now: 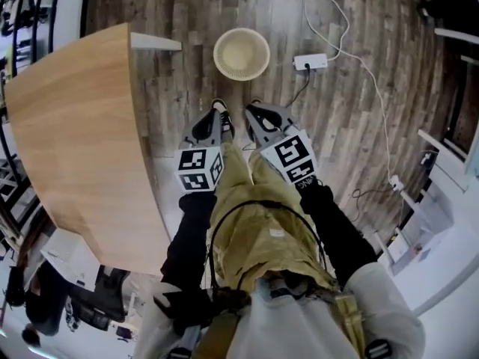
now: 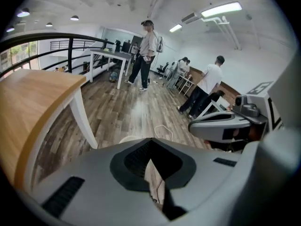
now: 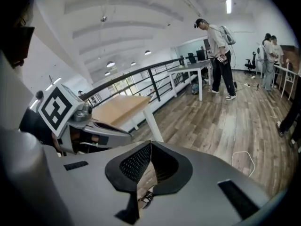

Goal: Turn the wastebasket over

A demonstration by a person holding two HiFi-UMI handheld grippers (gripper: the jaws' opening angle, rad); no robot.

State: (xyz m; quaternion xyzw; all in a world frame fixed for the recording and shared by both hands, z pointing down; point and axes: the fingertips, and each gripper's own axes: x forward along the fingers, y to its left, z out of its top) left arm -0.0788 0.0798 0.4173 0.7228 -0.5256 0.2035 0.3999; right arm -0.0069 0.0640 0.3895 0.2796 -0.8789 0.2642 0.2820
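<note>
Wastebasket (image 1: 241,53), head view: round, cream, standing mouth-up on the wood floor (image 1: 352,118); it sits between the white leg of the wooden worktop (image 1: 67,140) and a white power strip (image 1: 310,61) with its cable (image 1: 374,88). Left hand-held gripper (image 1: 215,118) and right hand-held gripper (image 1: 254,117) are side by side in front of the person's legs, pointing toward the basket, both well apart from it.

Left gripper view: jaws together at the tips (image 2: 150,142), nothing between them; a pale arc just beyond the body is probably the basket rim (image 2: 128,139); worktop on the left, right hand-held gripper on the right; several people (image 2: 146,55) stand farther off.

Right gripper view: jaws closed tip to tip (image 3: 150,145), empty; left hand-held gripper and its marker cube (image 3: 56,108) on the left; basket not visible here.
</note>
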